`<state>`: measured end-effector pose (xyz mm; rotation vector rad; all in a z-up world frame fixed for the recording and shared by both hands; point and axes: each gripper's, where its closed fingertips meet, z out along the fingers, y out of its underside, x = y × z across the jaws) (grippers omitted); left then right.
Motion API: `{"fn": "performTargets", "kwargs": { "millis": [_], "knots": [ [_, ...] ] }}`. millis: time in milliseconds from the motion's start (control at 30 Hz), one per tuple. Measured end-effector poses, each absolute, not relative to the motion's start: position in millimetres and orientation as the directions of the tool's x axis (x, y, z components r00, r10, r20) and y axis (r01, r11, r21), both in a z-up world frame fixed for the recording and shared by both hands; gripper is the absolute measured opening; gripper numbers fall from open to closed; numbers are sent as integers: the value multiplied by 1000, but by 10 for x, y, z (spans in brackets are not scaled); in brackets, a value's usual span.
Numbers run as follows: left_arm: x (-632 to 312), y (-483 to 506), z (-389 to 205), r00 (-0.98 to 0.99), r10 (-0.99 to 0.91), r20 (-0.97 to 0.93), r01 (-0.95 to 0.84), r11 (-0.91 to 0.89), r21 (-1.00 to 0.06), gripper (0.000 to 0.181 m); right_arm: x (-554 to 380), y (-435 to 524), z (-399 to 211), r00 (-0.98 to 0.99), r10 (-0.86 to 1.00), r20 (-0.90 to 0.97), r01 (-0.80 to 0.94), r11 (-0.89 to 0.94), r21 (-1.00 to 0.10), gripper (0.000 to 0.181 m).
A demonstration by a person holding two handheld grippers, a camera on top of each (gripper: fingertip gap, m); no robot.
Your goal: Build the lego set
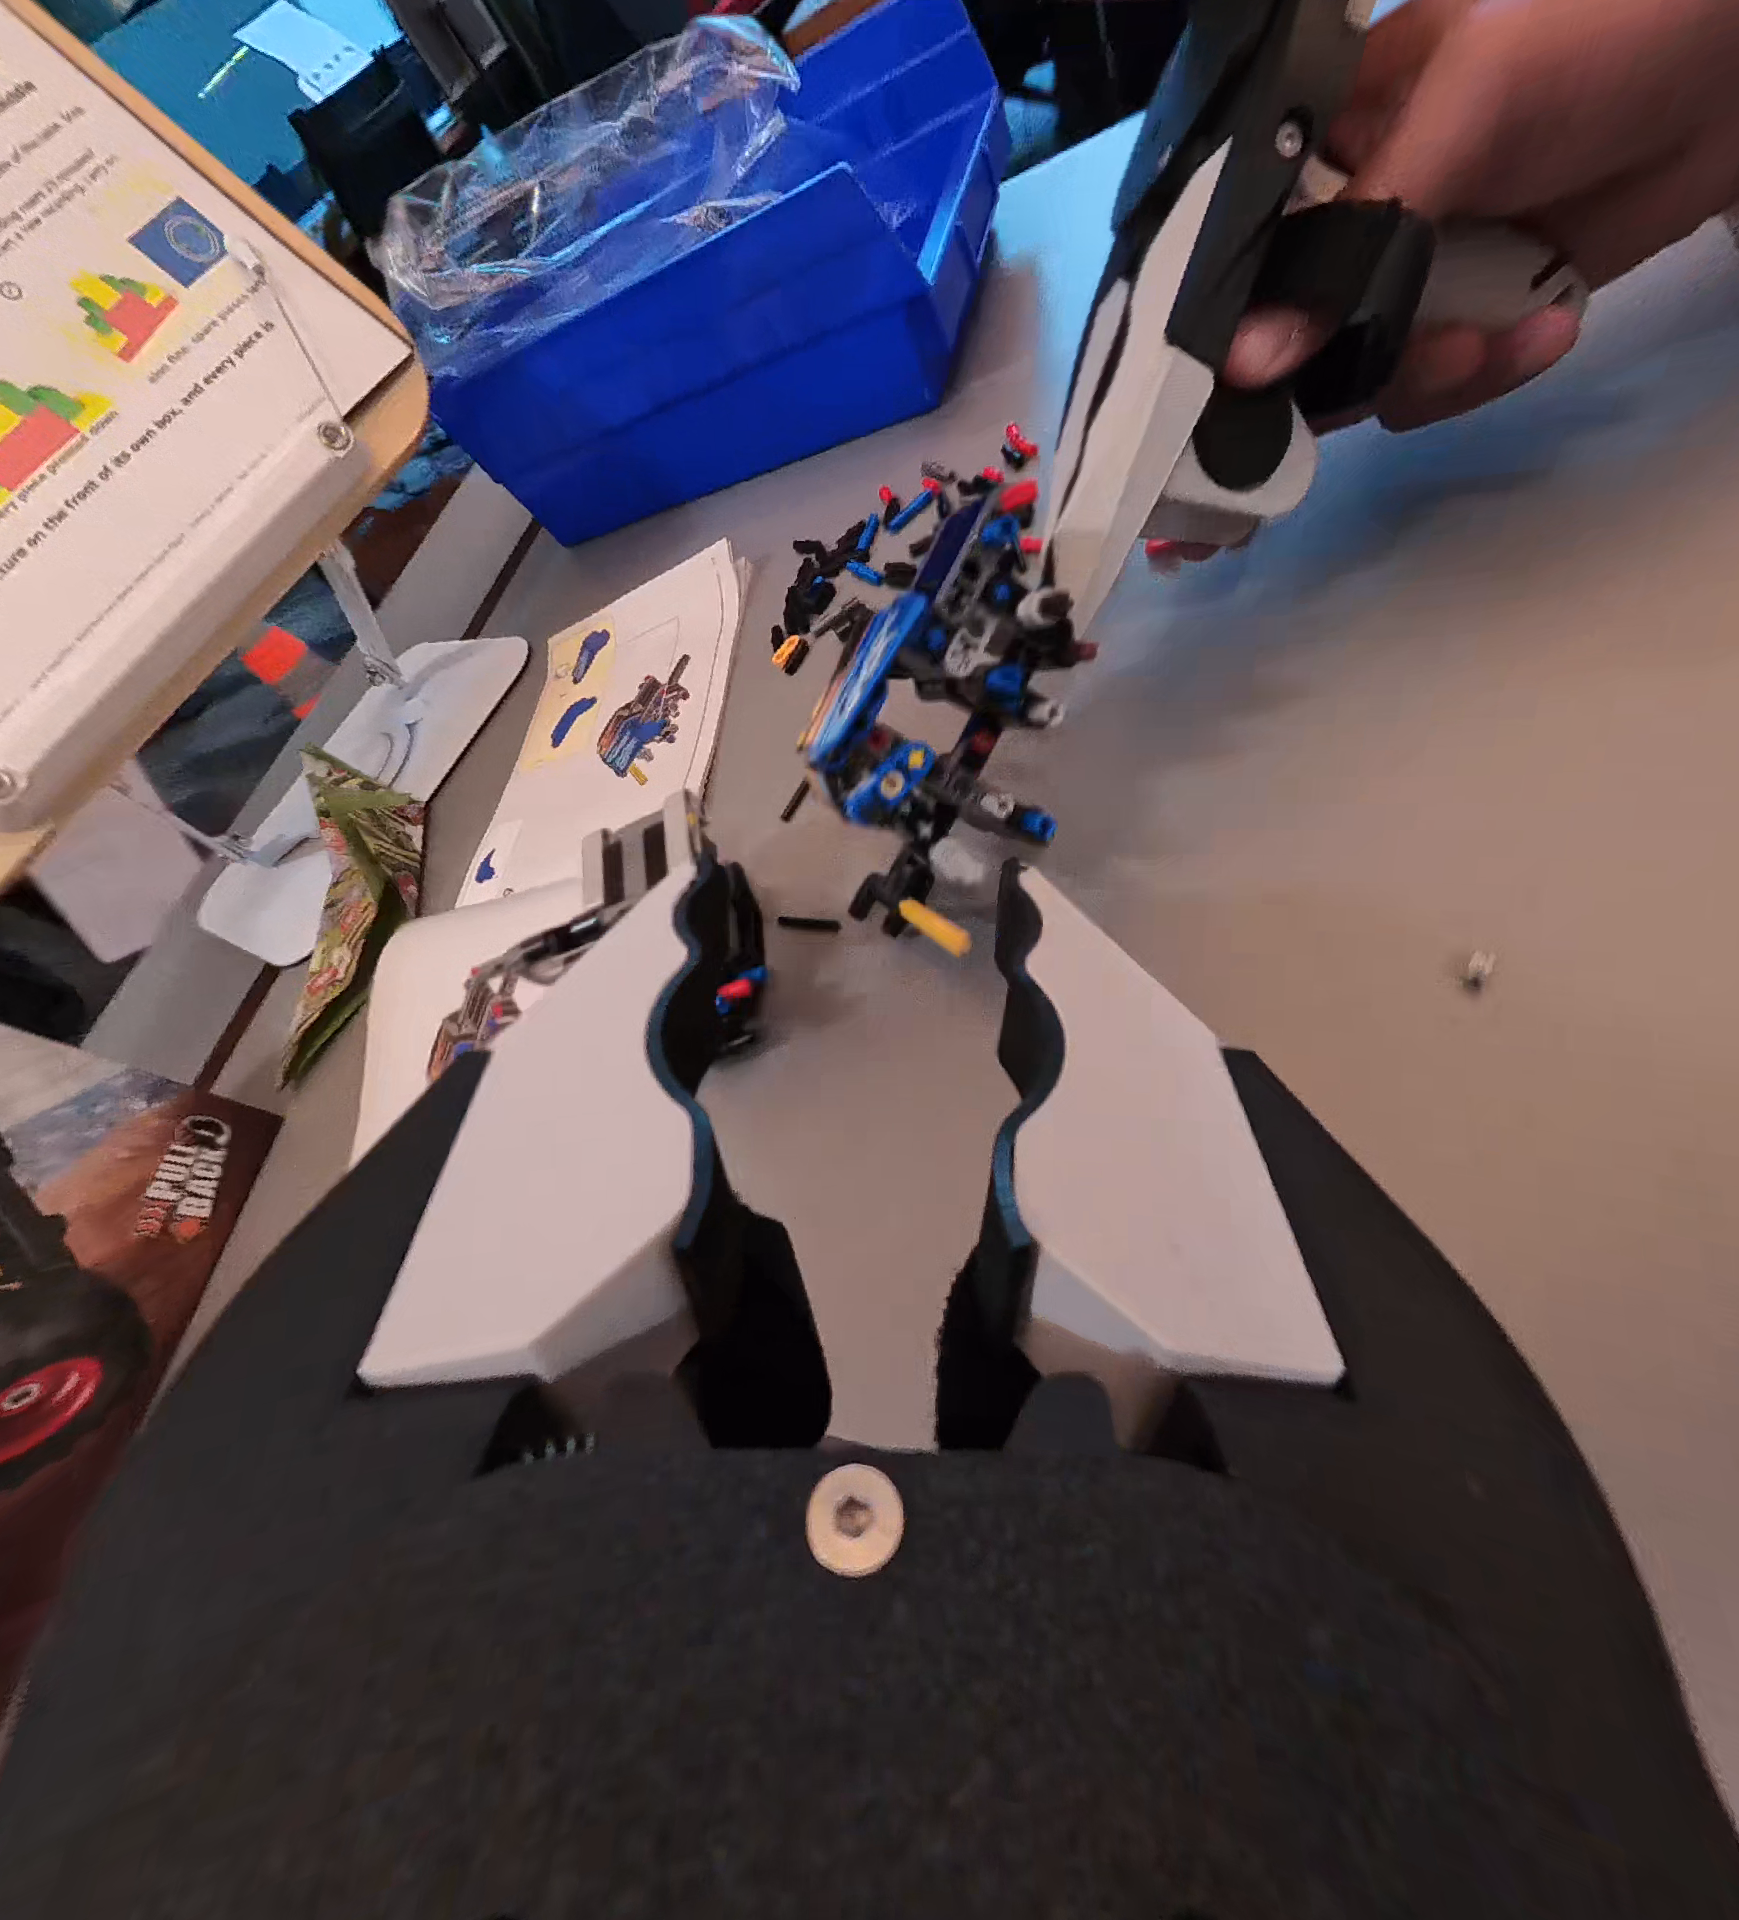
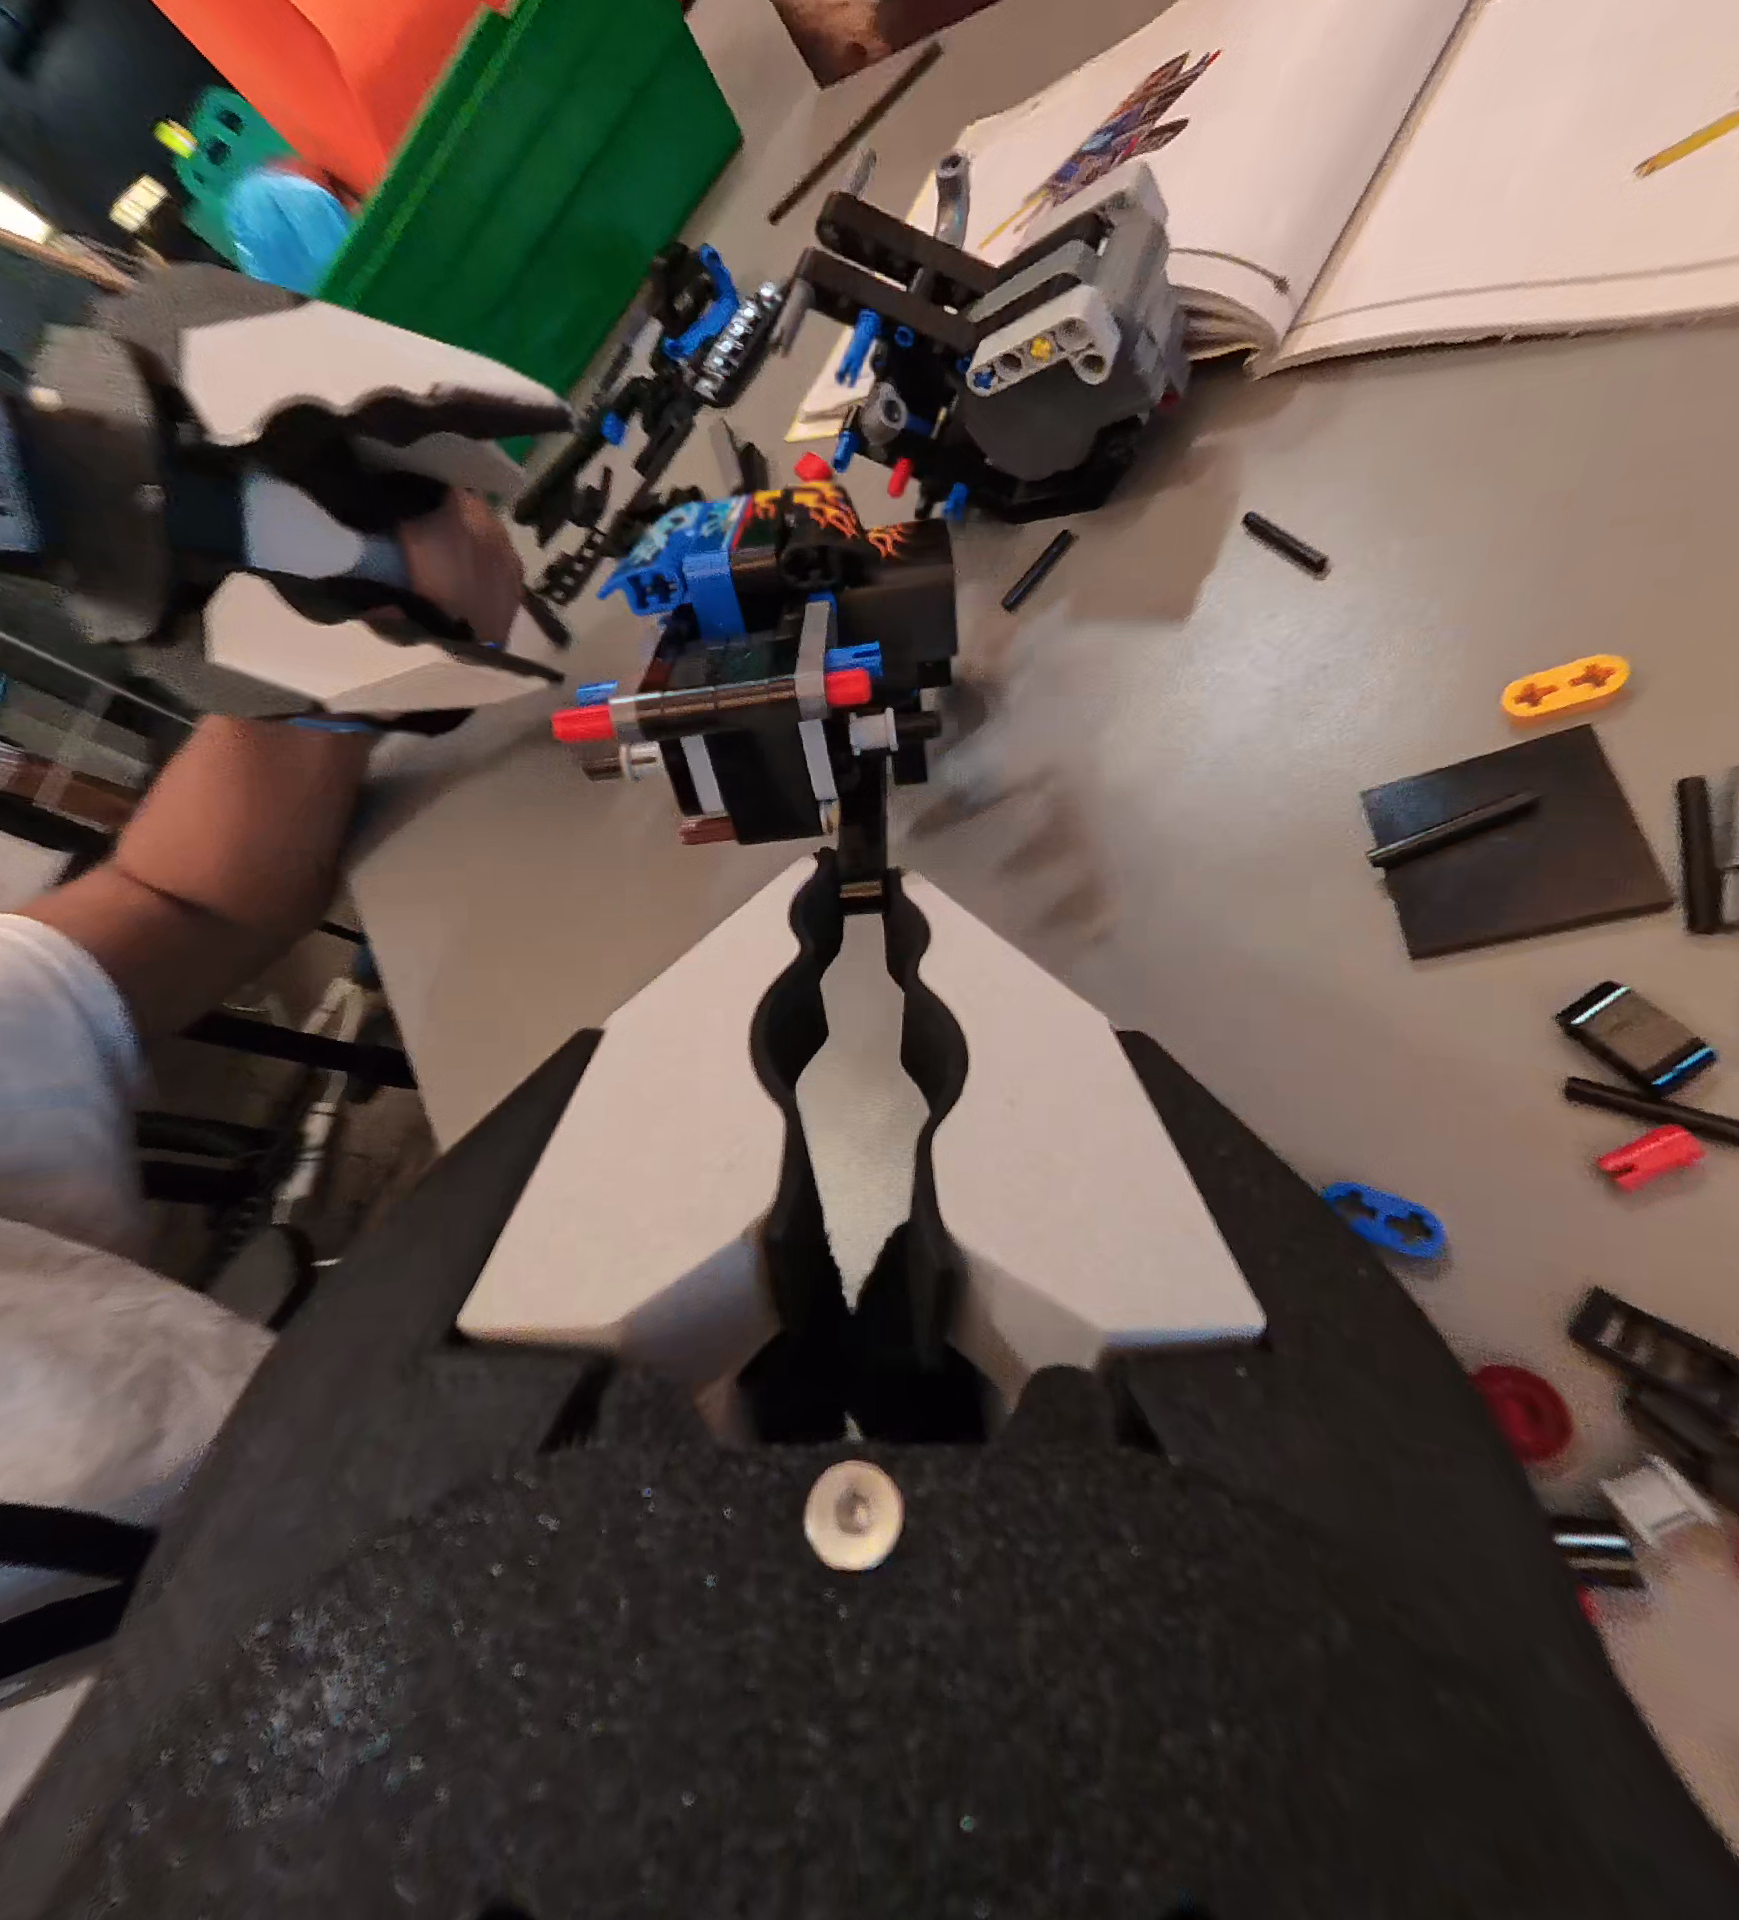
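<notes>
A blue and black lego model [image 2: 771, 675] with flame stickers and red pins hangs in front of my right gripper [image 2: 860, 883], which is shut on a black beam at the model's lower end. In the left wrist view the model [image 1: 906, 707] is held just above the grey table by the right gripper [image 1: 1057, 608], which comes down from the upper right in a person's hand. My left gripper [image 1: 860, 894] is open and empty, low over the table, just short of the model's yellow pin [image 1: 932, 925]. It also shows in the right wrist view [image 2: 561, 545], left of the model.
Loose small parts [image 1: 875, 551] lie behind the model, with a blue bin [image 1: 719, 343] farther back. An open instruction booklet [image 1: 636, 686] and a grey and black sub-assembly [image 2: 1031, 343] lie nearby. An orange link [image 2: 1566, 686], a black plate [image 2: 1514, 842] and other pieces are scattered at the right. There is about 11 cm between the tips of the two grippers. To the black plate [image 2: 1514, 842]: right tips about 10 cm, left tips about 20 cm.
</notes>
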<state>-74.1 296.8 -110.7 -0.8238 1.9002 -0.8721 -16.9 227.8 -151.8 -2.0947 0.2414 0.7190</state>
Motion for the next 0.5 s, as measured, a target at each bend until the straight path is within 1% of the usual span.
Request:
{"fn": "performTargets", "kwargs": {
  "millis": [67, 133, 267, 400, 500],
  "knots": [
    [-799, 3046, -1121, -451, -820, -353, -197, 477, -857, 51, -187, 2266, -1495, 767, 115, -631, -460, -587, -666, 6],
    [-819, 3066, -1252, -503, -823, -263, -247, 428, -869, 61, -240, 2255, -1450, 703, 155, -694, -500, -586, -637, 6],
    [-806, 2999, -1476, -541, -792, -281, -264, 478, -838, 62, -357, 2249, -1328, 540, 230, -809, -580, -596, -556, 6],
    [-804, 2857, -1329, -531, -776, -341, -159, 486, -859, 51, -468, 2208, -1251, 406, 281, -870, -601, -635, -486, 6],
    [-831, 2784, -1256, -548, -769, -328, -115, 457, -882, 43, -538, 2174, -1211, 308, 306, -901, -608, -665, -433, 6]
  ]
}}
